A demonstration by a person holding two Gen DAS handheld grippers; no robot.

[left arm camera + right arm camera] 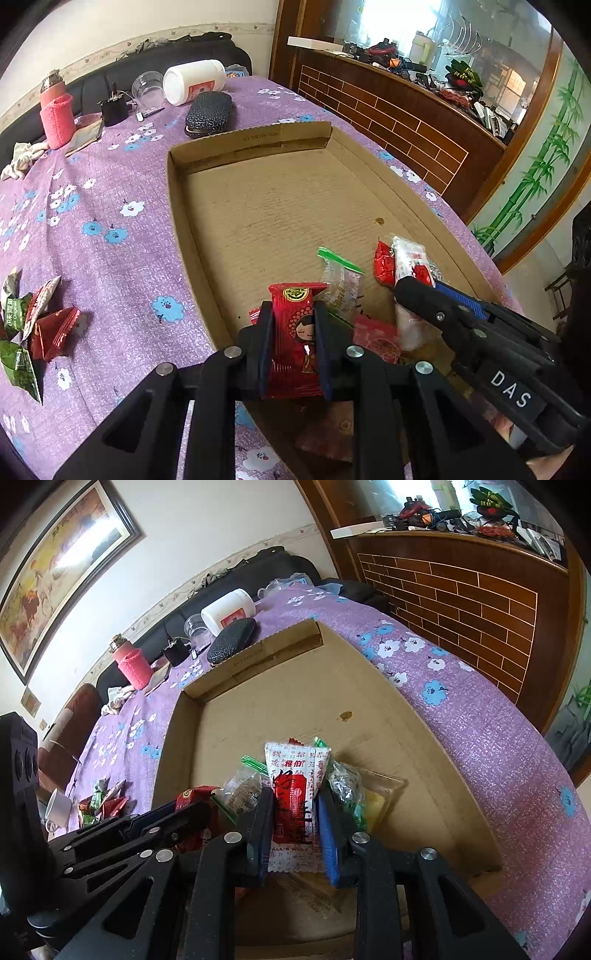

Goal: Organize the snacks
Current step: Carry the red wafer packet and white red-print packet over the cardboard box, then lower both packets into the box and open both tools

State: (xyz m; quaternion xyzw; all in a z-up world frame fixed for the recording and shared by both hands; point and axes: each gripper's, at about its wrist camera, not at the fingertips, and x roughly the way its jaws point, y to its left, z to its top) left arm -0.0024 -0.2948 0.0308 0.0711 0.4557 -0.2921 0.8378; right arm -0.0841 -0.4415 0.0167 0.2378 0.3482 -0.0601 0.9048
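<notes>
On the purple flowered tablecloth (110,258) lies a flat cardboard box (280,206). Over its near end, the left gripper (293,314) clamps a red snack packet (295,332); the right gripper (295,805) clamps a white-and-red packet (293,797), both angled down.

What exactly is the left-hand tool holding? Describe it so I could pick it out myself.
Start at the big shallow cardboard tray on the purple flowered tablecloth. Over its near end, the left gripper is shut on a red snack packet. Unlike the white-and-red packet in the right gripper, it is all red, with a cartoon girl and a yellow round seal.
</notes>
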